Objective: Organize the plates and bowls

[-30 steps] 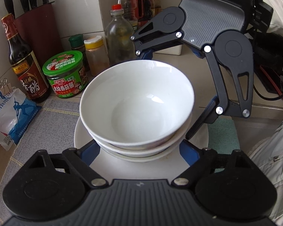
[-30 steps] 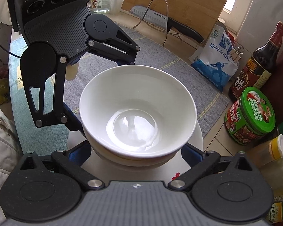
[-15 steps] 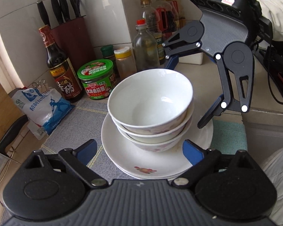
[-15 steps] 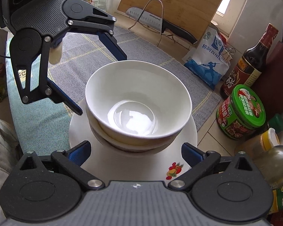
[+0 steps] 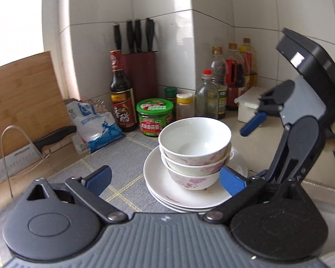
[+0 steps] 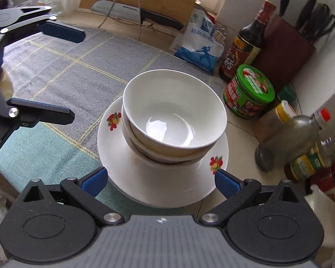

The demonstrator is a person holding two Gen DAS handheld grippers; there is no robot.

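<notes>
Three white bowls (image 5: 195, 147) are nested on a stack of white plates (image 5: 185, 197) with fruit prints, on a grey checked mat. My left gripper (image 5: 166, 181) is drawn back from the stack. Its jaws are opening, and its blue pads stand wide either side of the plates' near rim without touching it. In the right wrist view the bowls (image 6: 174, 116) and plates (image 6: 163, 189) lie just ahead of my right gripper (image 6: 160, 182), which is open and holds nothing. My left gripper (image 6: 73, 76) shows there at the left, well apart from the plates.
A green-lidded jar (image 5: 155, 117), a dark sauce bottle (image 5: 121, 96), a knife block (image 5: 139, 73), several oil bottles (image 5: 232, 82) and a white box (image 5: 249, 106) line the tiled corner. A blue-white bag (image 5: 96, 127), a cleaver on a wire rack (image 5: 15, 158) and a wooden board (image 5: 22, 98) stand to the left.
Both grippers have pulled back and risen from around the bowl stack, which now looks smaller and farther off. The left jaws stand wider. The stack itself has not moved.
</notes>
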